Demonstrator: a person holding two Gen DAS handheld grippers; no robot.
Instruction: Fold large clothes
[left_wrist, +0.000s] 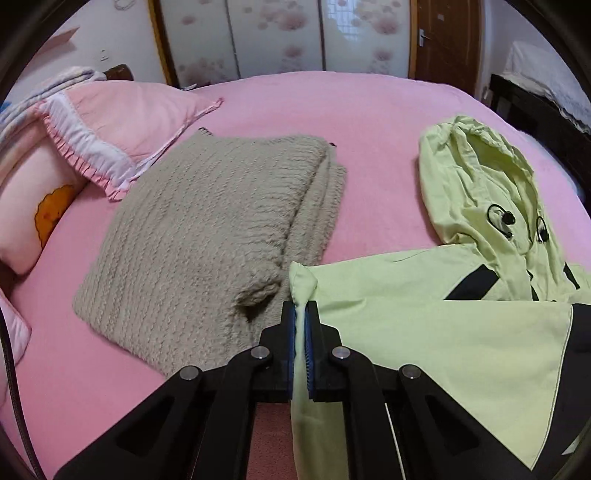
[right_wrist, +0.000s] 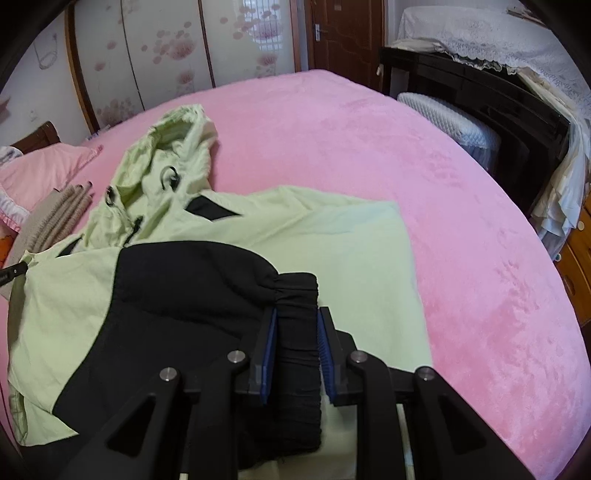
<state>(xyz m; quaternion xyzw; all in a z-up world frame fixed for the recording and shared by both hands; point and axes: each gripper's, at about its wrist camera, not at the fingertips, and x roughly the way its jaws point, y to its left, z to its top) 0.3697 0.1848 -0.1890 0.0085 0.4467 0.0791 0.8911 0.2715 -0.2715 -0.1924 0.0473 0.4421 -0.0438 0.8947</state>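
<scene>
A light green hooded jacket (left_wrist: 436, 332) with black panels lies on the pink bed (left_wrist: 369, 122), hood toward the far side. My left gripper (left_wrist: 303, 314) is shut on a fold of the jacket's green fabric at its left edge. In the right wrist view the jacket (right_wrist: 332, 251) is partly folded, with a black sleeve (right_wrist: 192, 295) laid across it. My right gripper (right_wrist: 297, 317) is closed on the sleeve's black elastic cuff (right_wrist: 297, 291), which fills the gap between the jaws. The left gripper's tip (right_wrist: 13, 275) shows at the far left of that view.
A folded beige knit sweater (left_wrist: 207, 236) lies left of the jacket; it also shows in the right wrist view (right_wrist: 62, 214). Pink pillows (left_wrist: 110, 125) sit at the far left. A dark cabinet with lace cover (right_wrist: 480, 92) and a white quilted stool (right_wrist: 450, 122) stand right of the bed.
</scene>
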